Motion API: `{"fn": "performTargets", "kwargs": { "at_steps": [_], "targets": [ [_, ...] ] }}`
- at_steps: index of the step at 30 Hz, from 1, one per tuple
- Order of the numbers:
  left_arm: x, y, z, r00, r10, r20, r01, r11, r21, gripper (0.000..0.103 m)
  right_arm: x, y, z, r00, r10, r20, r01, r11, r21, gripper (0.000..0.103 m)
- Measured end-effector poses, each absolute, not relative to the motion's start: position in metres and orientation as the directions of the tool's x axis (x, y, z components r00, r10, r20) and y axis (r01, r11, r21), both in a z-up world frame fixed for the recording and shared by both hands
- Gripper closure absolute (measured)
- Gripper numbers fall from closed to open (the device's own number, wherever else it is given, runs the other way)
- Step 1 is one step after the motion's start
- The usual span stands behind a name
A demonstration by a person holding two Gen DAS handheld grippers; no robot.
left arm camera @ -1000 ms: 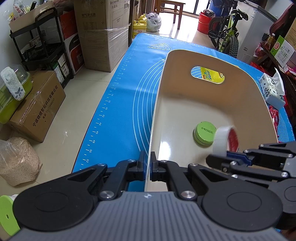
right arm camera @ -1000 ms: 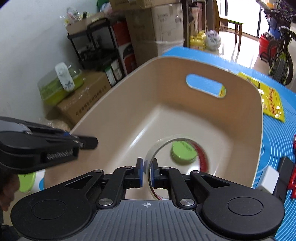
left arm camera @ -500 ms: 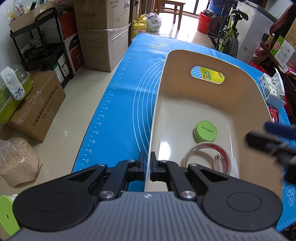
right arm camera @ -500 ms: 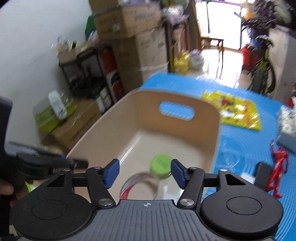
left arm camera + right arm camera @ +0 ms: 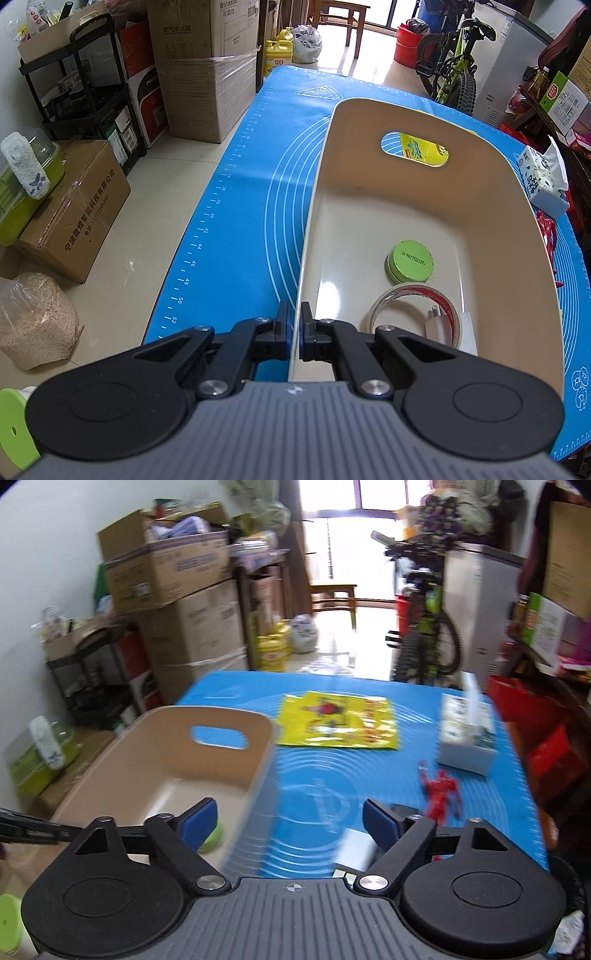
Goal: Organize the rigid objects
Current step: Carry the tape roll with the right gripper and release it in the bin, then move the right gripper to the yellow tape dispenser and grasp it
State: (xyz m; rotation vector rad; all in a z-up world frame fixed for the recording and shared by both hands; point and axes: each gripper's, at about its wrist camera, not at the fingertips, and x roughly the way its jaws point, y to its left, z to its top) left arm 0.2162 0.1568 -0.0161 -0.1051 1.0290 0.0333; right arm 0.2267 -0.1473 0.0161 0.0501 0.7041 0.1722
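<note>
Bin (image 5: 373, 206), beige plastic with an oval handle slot in its far wall, sits on the blue mat (image 5: 240, 206) covering the tabletop. Inside on the bin floor: a green round tin (image 5: 410, 261), lid up, and just in front of it a clear tape roll (image 5: 415, 314) with red print on its inner core, lying flat. A small white piece, maybe a plug, shows inside the roll's ring; hard to tell. Tin and roll nearly touch. Rest of the bin floor is bare.

Left tongs (image 5: 294, 330) are clamped tight on the bin's near-left rim, one pad inside the wall and one outside.

Right tongs (image 5: 290, 821) are spread wide and opening further, nothing between the blue pads. They hang over the bin's right wall and the mat, view blurred. Through the gap the bin's ribbed outer side and the mat show.

Outside the bin on the mat, right side: yellow packet (image 5: 338, 720) lying flat beyond the bin's far end, tissue box (image 5: 467, 734) at the right edge, red toy figure (image 5: 441, 788) near the box, and a white blurred object (image 5: 352, 851) close to the right tongs' right pad.
</note>
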Motion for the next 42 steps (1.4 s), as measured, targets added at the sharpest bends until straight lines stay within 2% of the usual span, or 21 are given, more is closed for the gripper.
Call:
{"fn": "performTargets", "kwargs": {
  "at_steps": [6, 17, 21, 29, 38, 42],
  "targets": [
    [0.216, 0.157, -0.016, 0.516, -0.022, -0.857, -0.077, 0.994, -0.072, 0.098, 0.218, -0.177, -0.008, 0.725, 0.094, -0.683, -0.061, 0.996, 0.072, 0.012],
    [0.216, 0.157, -0.016, 0.516, -0.022, -0.856, -0.076, 0.995, -0.071, 0.098, 0.212, -0.180, -0.055, 0.641, 0.073, -0.764, -0.020, 0.997, 0.079, 0.012],
    [0.216, 0.157, -0.016, 0.516, -0.021, -0.856, -0.076, 0.995, -0.070, 0.098, 0.208, -0.173, -0.065, 0.603, 0.075, -0.794, 0.047, 0.990, 0.129, 0.012],
    [0.216, 0.157, -0.016, 0.516, -0.021, -0.857, -0.076, 0.995, -0.070, 0.098, 0.209, -0.189, -0.095, 0.524, 0.228, -0.821, 0.305, 0.849, 0.431, 0.013],
    [0.216, 0.158, -0.016, 0.515, -0.018, -0.857, -0.076, 0.995, -0.066, 0.098, 0.219, -0.179, -0.104, 0.522, 0.209, -0.827, 0.435, 0.769, 0.469, 0.018],
    [0.216, 0.159, -0.016, 0.515, -0.018, -0.857, -0.076, 0.995, -0.067, 0.098, 0.225, -0.172, -0.104, 0.538, 0.159, -0.828, 0.507, 0.724, 0.468, 0.022]
  ]
}}
